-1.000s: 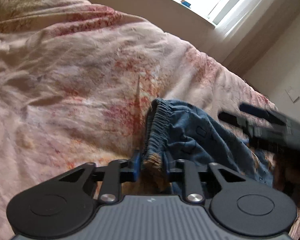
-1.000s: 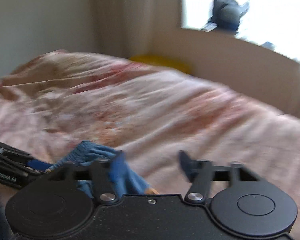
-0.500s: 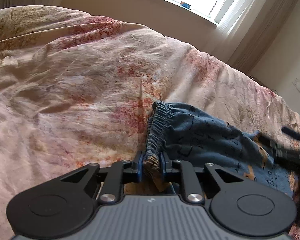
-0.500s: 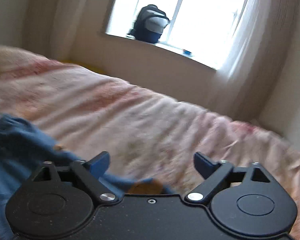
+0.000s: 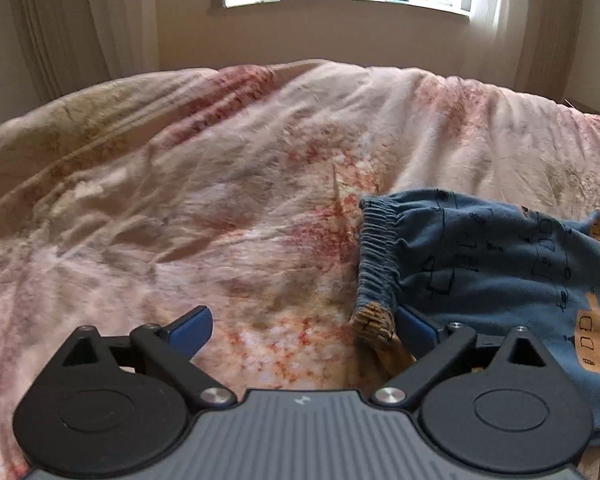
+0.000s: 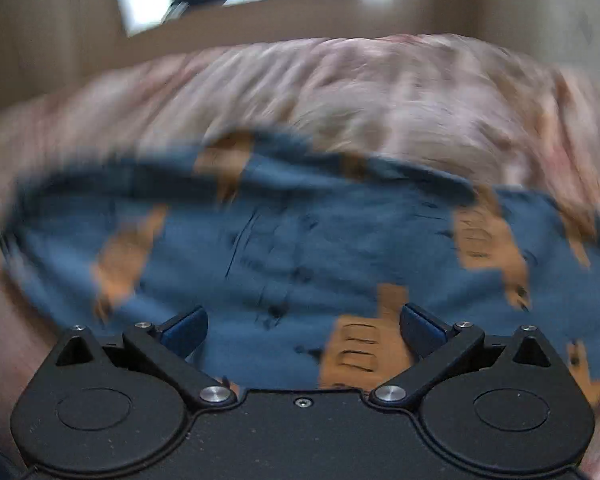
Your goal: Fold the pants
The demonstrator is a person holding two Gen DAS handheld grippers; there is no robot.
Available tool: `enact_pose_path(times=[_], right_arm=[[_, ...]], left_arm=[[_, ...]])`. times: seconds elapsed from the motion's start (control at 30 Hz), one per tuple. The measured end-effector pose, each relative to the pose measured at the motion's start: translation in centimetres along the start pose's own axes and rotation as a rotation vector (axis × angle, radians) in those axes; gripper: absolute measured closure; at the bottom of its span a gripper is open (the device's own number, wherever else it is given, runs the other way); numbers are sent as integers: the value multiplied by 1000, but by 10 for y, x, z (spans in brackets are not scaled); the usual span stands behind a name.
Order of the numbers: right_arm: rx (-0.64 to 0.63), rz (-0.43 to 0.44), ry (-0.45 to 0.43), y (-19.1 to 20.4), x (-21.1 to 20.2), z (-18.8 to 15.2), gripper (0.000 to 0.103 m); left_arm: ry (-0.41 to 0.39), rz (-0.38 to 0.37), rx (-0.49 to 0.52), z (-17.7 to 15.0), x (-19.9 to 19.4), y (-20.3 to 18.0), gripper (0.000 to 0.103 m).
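The blue cotton pants with orange prints [image 5: 496, 268] lie crumpled on the pink floral quilt [image 5: 220, 184]. The left gripper [image 5: 303, 325], jaws just sprung wide, hangs at their gathered waistband [image 5: 376, 256], gripping nothing. The right gripper [image 6: 303, 325] hovers wide-jawed over the pants [image 6: 284, 248], its view blurred

Your left gripper [image 5: 303, 330] has a grey ribbed body with a small pale mark, black linkage arms, round black discs and silver pivot screws — its fingertips [image 5: 190, 326] are blue. Your right gripper [image 6: 303, 330] matches, but its body is plain black.
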State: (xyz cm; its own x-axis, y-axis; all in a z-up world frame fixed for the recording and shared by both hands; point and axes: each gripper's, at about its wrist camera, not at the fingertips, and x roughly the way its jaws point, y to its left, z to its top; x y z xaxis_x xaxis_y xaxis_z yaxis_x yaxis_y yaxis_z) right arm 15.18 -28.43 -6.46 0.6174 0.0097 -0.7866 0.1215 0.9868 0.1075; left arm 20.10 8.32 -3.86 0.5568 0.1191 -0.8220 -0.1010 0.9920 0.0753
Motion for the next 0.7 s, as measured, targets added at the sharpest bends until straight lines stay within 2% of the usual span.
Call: enact_pose_path(times=[0.1,0.17,0.23,0.27,0.33,0.43,0.5,0.57,0.63,0.7], right_arm=[[98,55,-135,-37,-48,20,1],[104,59,-196,-65,-79,29,0],[134,54,-209,-100,-99,36,0],[173,47,-198,-123,-110,36,0],[277,48,-180,-170,-125,32,0],[491,104,-155,-240,-132,17,0],[645,211,-113,-281,-124,0,0],[783,295,-51,-306,-112,-20,0],[892,336,7,-323,-97,-39,0],[966,340,-18,-335,-88,-59,1]], left_arm=[[-82,44,51,-2,-15,-12,0],[-70,19,145,4,-19,-35,0],[-56,-11,276,10,-23,-65,0],[-67,-22,356,14,-28,-88,0],[-113,-40,447,22,-38,-130,0],[-185,-168,528,33,-55,-207,0],[-188,-311,555,39,-63,-270,0],[-184,-427,600,37,-69,-332,0],[-201,-517,673,30,-73,-389,0],[-239,-570,767,17,-73,-446,0]])
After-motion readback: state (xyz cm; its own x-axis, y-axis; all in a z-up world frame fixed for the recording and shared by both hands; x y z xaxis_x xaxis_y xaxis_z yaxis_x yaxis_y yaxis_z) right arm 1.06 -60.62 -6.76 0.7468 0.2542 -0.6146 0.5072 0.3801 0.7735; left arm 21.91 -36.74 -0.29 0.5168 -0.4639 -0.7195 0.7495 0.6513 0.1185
